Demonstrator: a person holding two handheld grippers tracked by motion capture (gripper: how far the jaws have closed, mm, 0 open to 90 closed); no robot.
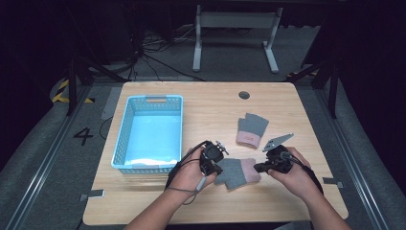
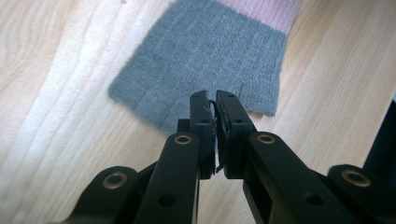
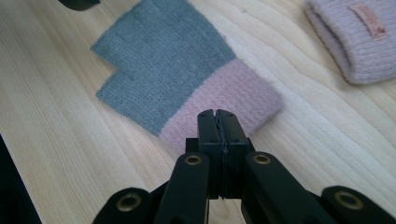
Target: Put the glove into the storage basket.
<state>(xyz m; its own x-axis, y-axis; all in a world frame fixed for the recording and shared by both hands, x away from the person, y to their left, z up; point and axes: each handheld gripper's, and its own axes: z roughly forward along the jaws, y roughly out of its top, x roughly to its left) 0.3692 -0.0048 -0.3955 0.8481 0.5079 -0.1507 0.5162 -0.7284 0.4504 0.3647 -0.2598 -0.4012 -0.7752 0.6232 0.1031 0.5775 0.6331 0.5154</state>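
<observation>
Wooden table (image 1: pixel 206 103), grey-and-pink fingerless glove (image 1: pixel 237 172)

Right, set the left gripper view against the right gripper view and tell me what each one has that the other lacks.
Left gripper view alone: the left gripper, its jaws nearly shut at the near glove's grey finger end, where short finger slits show.

Right gripper view alone: the right gripper, jaws closed at that glove's pink cuff, plus the second glove with a small label on its pink cuff.

Both: the near glove, lying flat on the wooden table, grey with a pink cuff.
</observation>
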